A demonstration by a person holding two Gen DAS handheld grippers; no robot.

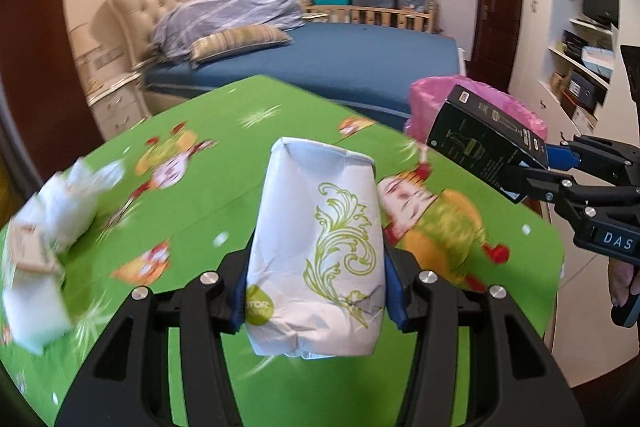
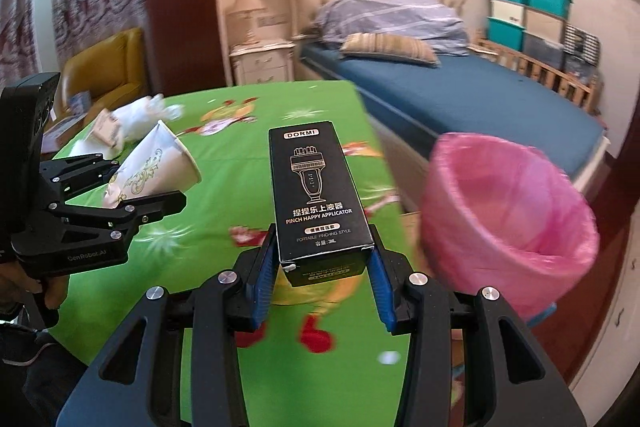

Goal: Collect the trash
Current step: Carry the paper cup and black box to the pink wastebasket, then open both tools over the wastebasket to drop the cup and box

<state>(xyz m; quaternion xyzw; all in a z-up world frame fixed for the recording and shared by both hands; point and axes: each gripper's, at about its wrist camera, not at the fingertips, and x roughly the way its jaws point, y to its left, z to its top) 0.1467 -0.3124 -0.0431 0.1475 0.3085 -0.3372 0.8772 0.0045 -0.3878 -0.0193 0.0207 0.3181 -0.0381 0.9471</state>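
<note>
My left gripper is shut on a white paper cup with a green scroll print, held above the green tablecloth; the cup also shows in the right wrist view. My right gripper is shut on a black carton marked "Pinch Happy Applicator", also seen in the left wrist view. A bin lined with a pink bag stands off the table's right edge, right of the carton. Crumpled white tissues and a small box lie at the table's left.
A bed with a blue cover stands just beyond the table and the bin. A yellow armchair is at the far left. White shelves line the right wall.
</note>
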